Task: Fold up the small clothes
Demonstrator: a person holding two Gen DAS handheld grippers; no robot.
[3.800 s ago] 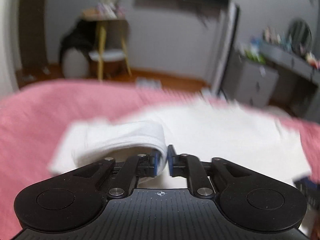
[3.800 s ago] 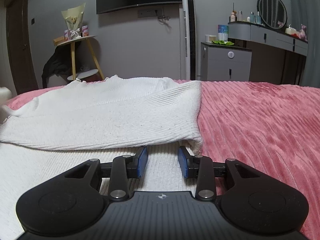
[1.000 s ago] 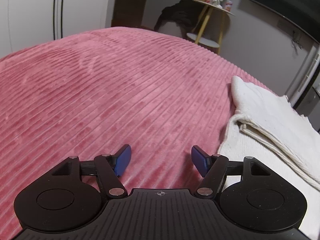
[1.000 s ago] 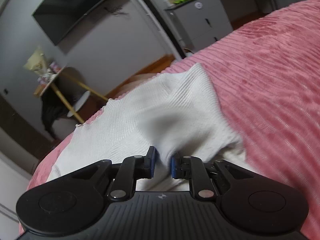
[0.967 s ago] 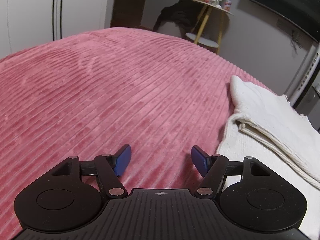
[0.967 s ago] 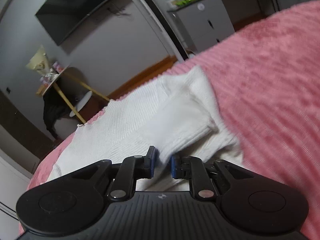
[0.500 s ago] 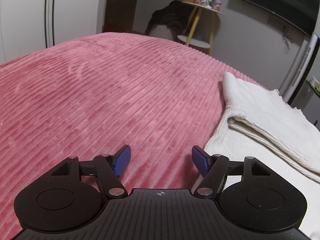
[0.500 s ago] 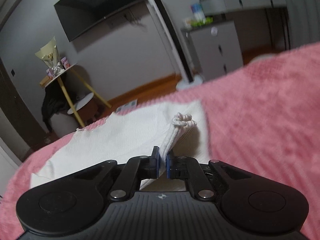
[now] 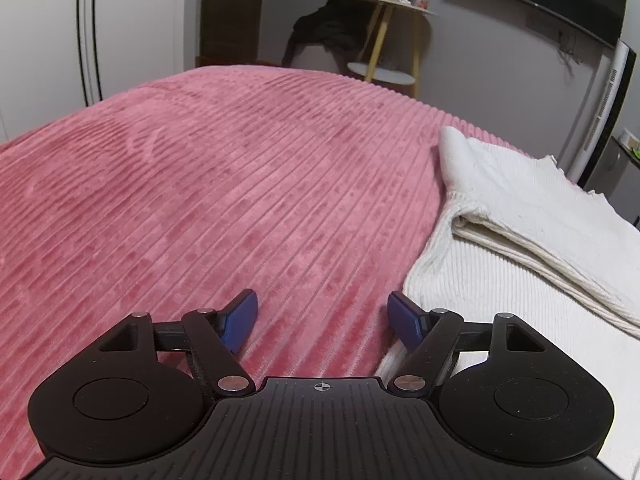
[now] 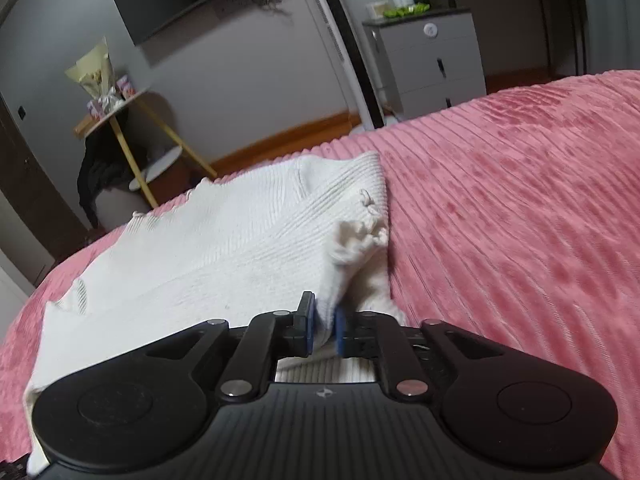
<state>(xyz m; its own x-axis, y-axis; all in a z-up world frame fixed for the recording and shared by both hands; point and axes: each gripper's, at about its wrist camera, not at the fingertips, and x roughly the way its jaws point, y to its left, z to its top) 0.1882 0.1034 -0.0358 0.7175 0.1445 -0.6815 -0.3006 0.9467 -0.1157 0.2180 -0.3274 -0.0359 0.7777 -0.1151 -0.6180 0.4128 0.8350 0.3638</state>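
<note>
While the right tongs (image 10: pixel 323 322) pinch a fold of the white knit garment (image 10: pixel 240 248) between their blue pads, the left tongs (image 9: pixel 323 316) stand wide apart and hold nothing, poised over the pink ribbed bedspread (image 9: pixel 200 184). That white knit garment (image 9: pixel 520 248) lies on the bed, already doubled over itself: the left wrist view shows a stacked folded edge with several layers showing at its near side, and the right wrist view shows an upper layer draped across a lower one.

From the right tongs the cloth runs forward and to the left, its long axis slanting away toward the far left corner of the bed, with a bunched, frilled cuff (image 10: pixel 362 236) just ahead and a little to the right of the pinch. From the left tongs the garment lies off to the right, its near edge just beside the right-hand pad (image 9: pixel 406 316); only bare bedspread sits between the two pads. So the right hand is the one on the cloth, and the left would have to swing rightward to reach an edge.

My guess is that a sleeve or side fold is in progress, and the coming move hinges on carrying the pinched layer leftward across the body of the garment.

No container shows on the bed; a round side table (image 10: pixel 116 114) with small items and a grey drawer cabinet (image 10: pixel 432 56) stand well apart in the room.
</note>
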